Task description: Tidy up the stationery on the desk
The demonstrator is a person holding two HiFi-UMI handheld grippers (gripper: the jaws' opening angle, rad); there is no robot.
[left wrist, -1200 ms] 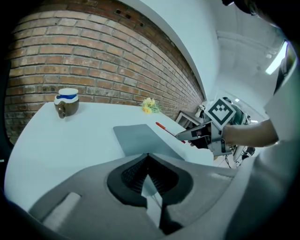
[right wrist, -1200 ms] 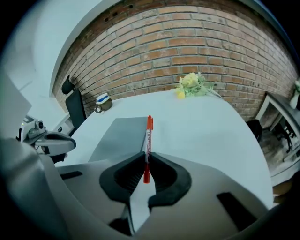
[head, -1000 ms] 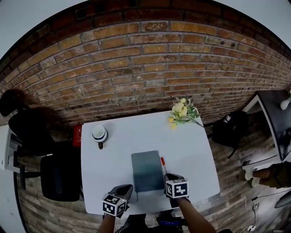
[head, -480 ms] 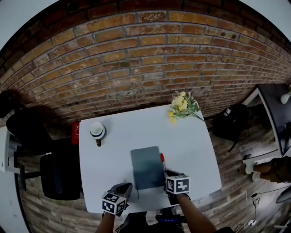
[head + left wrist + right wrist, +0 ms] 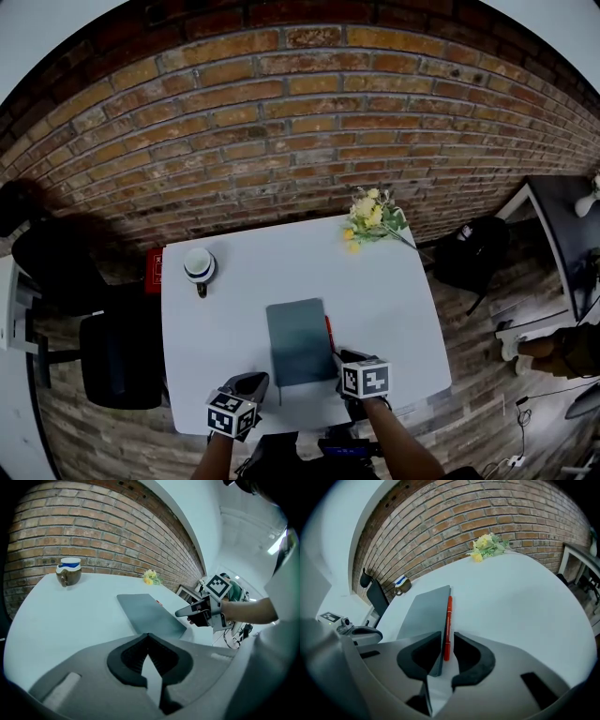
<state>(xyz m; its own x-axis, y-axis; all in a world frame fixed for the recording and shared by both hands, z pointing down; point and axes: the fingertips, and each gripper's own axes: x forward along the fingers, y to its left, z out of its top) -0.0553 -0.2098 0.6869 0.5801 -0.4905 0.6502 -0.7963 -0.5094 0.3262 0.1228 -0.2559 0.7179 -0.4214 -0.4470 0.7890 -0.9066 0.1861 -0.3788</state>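
Though seemingly unclamped, gripper (image 5: 447,638) astride pen (image 5: 449,618)

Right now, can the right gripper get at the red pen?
Probably yes: the pen lies uncovered between the open jaws of the right gripper. The notebook has its corner between them too and might get caught.

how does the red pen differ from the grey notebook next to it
The red pen is a thin rod, while the grey notebook is a broad flat rectangle. The pen is bright red and the notebook dull grey. The pen is also shorter than the notebook's long edge. Both lie flat on the white table, side by side, with their near ends between the open jaws of the right claw.
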